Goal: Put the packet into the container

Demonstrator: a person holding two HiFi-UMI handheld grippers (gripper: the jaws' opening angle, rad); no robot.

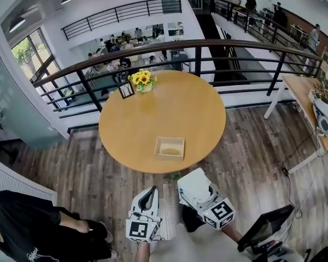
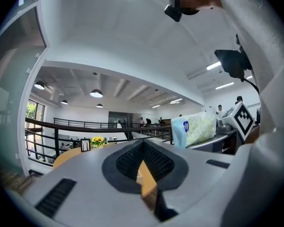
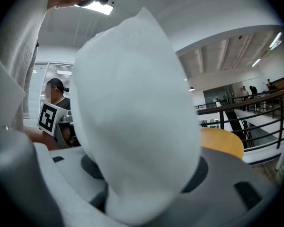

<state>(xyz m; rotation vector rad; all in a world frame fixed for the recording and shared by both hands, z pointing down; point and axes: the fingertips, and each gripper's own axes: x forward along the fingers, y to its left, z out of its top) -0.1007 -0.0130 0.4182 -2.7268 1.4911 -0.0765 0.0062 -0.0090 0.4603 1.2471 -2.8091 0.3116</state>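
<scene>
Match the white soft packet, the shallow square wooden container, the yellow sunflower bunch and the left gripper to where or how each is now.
1 white soft packet
2 shallow square wooden container
3 yellow sunflower bunch
4 left gripper

A at the far edge of the round wooden table
B jaws together, nothing between
C held in the right gripper
D on the table, by its near edge

Pairs: 1-C, 2-D, 3-A, 4-B
</scene>
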